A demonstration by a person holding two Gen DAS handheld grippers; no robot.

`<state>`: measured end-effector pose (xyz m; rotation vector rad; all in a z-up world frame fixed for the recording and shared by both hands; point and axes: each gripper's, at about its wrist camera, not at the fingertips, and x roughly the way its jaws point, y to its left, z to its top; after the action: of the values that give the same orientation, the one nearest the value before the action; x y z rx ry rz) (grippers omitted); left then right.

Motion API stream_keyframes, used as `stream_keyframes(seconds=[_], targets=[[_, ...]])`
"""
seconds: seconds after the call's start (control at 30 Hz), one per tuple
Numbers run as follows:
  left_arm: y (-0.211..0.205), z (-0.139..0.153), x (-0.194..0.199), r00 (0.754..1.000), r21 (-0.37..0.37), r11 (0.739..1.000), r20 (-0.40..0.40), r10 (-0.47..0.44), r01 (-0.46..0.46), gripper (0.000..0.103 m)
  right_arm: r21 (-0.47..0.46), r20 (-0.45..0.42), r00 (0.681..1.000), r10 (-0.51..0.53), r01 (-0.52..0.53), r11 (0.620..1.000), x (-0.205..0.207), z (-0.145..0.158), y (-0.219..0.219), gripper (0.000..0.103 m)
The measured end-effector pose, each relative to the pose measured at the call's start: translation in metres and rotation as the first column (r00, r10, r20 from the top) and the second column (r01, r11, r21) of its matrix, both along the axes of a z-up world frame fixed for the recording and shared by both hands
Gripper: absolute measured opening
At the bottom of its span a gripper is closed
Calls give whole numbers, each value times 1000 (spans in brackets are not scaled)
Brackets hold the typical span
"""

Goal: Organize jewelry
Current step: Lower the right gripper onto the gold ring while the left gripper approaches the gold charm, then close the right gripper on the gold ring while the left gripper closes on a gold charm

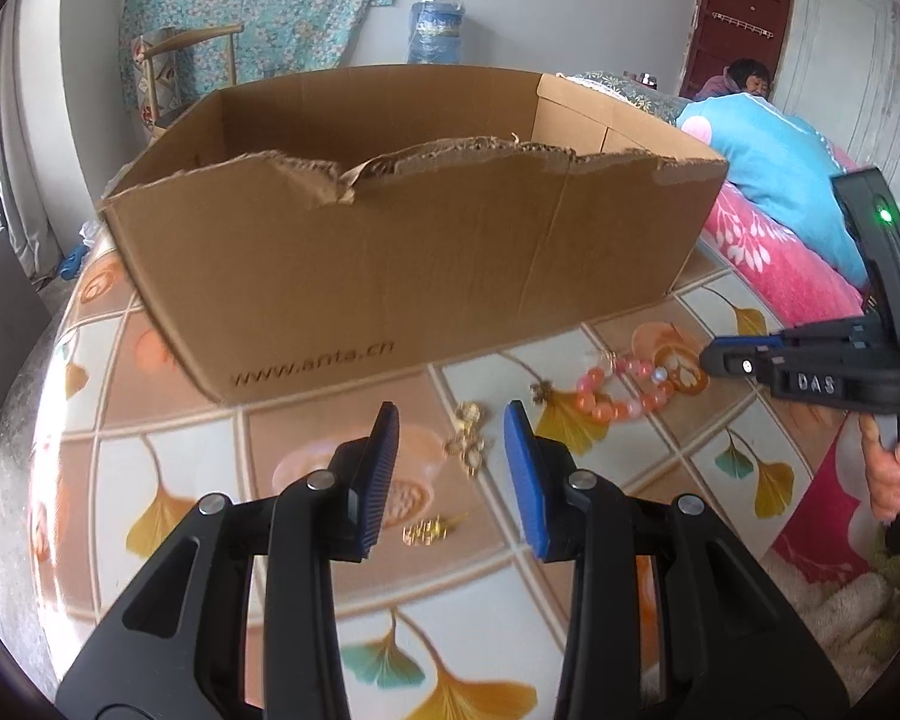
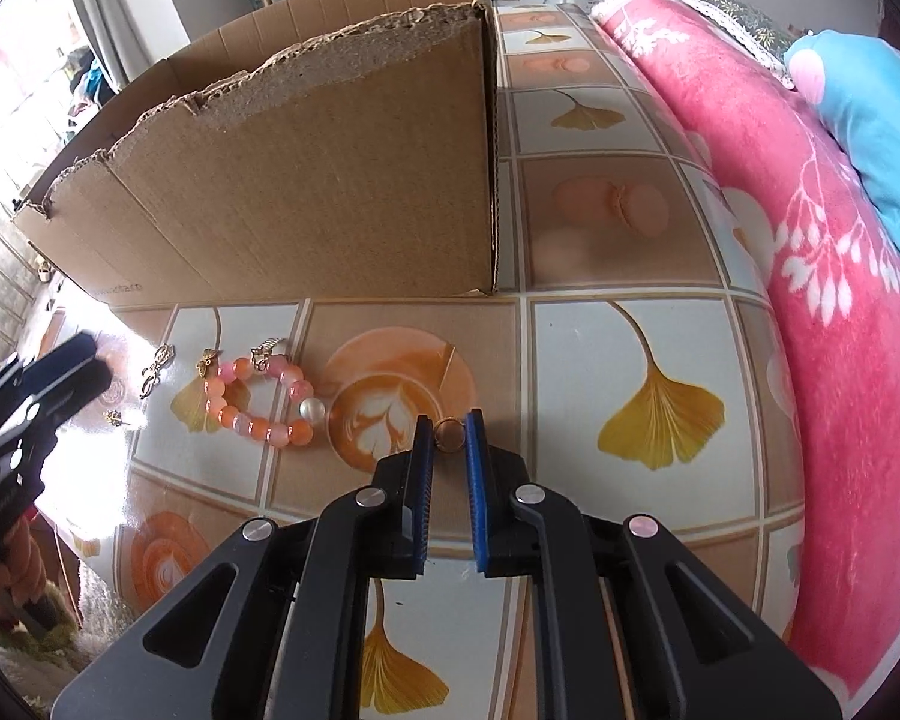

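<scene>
Left to right across my table, covered in a glossy cloth printed with ginkgo leaves and coffee cups:

1. My left hand-held gripper, black with blue ribbed pads, hangs over the table with its jaws apart and nothing between them. Below the gap lie a small gold chain-link piece and, nearer me, a little gold charm.

2. Large open brown cardboard box with a torn near rim, standing on the table just behind all the jewelry. It walls off the far side of the table.

3. Small gold butterfly-like charm on a printed yellow leaf, just left of the bracelet.

4. Bracelet of round pink and orange glass beads with one white pearl bead, lying flat in a loop in front of the box, between my two tools. A small gold clasp piece sits at its far edge.

5. My right hand-held gripper, jaws drawn nearly together and clamped on a thin gold ring at the pad tips, over the printed coffee cup, just right of the bracelet.

6. Pink blanket with white leaf print along the table's right edge, and a bright blue cushion on it.
</scene>
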<state>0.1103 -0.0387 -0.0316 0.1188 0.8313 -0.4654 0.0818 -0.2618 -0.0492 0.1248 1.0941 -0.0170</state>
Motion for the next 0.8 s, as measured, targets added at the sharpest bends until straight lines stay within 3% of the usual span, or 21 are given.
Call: stream_keyframes(seconds=[0.33, 0.5, 0.8], targets=[[-20, -15, 18, 996, 39, 999, -84, -31, 34, 19, 34, 15, 1000, 20, -21, 999, -5, 1, -3, 11], [-22, -21, 17, 995, 74, 997, -101, -15, 23, 16, 53, 20, 1000, 21, -22, 998, -5, 1, -6, 11], [-22, -21, 20, 994, 70, 997, -109, -12, 20, 16, 58, 25, 1000, 18, -19, 998, -3, 2, -5, 11]])
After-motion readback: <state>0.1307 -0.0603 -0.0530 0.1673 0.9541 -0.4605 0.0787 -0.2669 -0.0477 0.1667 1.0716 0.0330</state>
